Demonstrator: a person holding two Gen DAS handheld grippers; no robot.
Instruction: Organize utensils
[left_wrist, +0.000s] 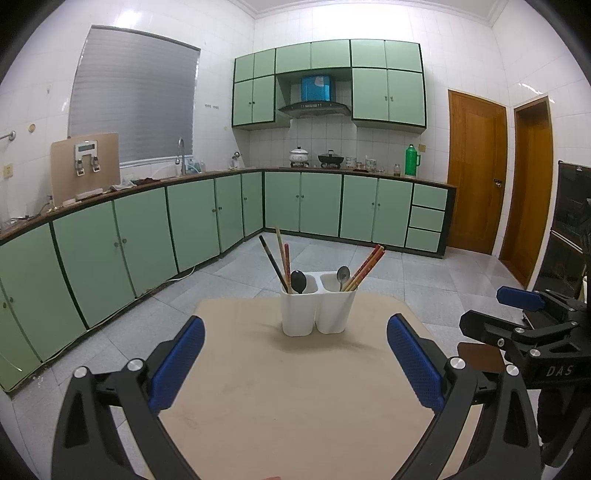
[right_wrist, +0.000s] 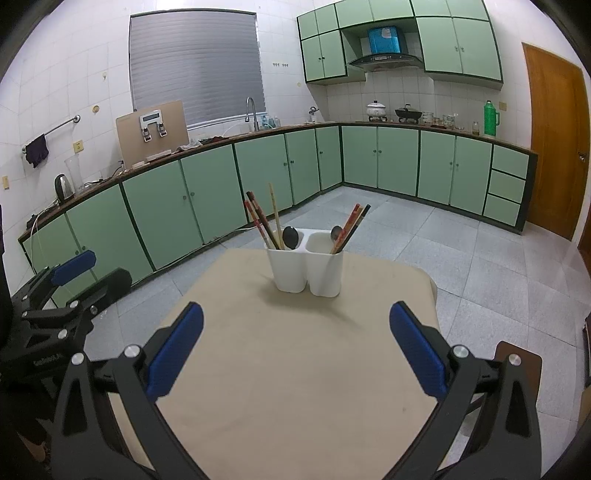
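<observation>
Both grippers, left gripper and right gripper, hover with jaws wide and empty over the worktop. At twelve o'clock, the two-cup white holder mixes chopsticks and spoons; a careless pull on one could probably tip it.

The white holder hides the lower ends of the chopsticks and spoons inside it.

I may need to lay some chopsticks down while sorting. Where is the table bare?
The table is bare from the white holder to its near edge, between both open grippers, left and right. Narrower strips flank the holder. Only the holder's compartments are crowded.
</observation>
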